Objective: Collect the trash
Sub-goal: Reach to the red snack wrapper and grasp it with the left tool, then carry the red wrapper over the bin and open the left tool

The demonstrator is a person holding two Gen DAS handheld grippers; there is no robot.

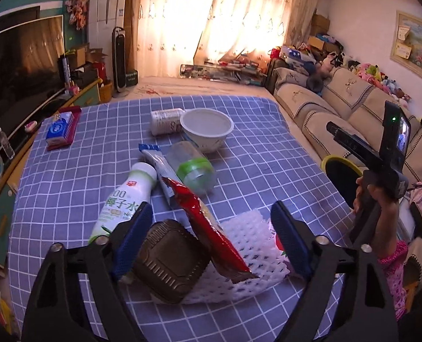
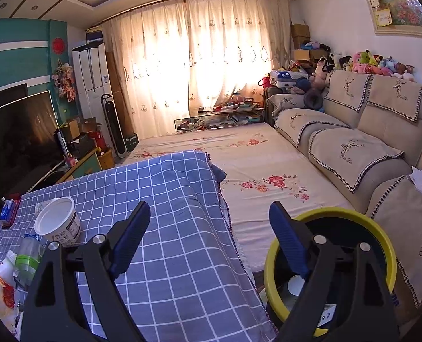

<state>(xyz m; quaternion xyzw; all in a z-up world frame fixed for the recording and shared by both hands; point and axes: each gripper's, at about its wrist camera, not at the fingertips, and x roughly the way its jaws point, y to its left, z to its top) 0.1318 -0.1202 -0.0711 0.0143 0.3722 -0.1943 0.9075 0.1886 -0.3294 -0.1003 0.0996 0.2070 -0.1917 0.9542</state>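
Observation:
My left gripper [image 1: 211,236] is open, low over a pile of trash on the checked tablecloth [image 1: 267,148]. Between its fingers lie a brown plastic container [image 1: 171,259], a red snack wrapper [image 1: 211,228] and a white foam net [image 1: 250,250]. A white coconut-water bottle [image 1: 122,199], a clear bottle with a green label [image 1: 193,168], a blue-white wrapper [image 1: 156,159], a white bowl [image 1: 206,129] and a can [image 1: 165,121] lie beyond. My right gripper [image 2: 209,242] is open and empty, over the table's right edge beside the yellow-rimmed bin [image 2: 381,233], which holds some trash. The bin also shows in the left wrist view [image 1: 339,162].
A tissue pack on a red box [image 1: 61,128] sits at the table's far left. A sofa [image 2: 353,148] runs along the right. A TV [image 1: 20,62] stands on the left. A floral sheet [image 2: 253,165] covers the floor between table and sofa.

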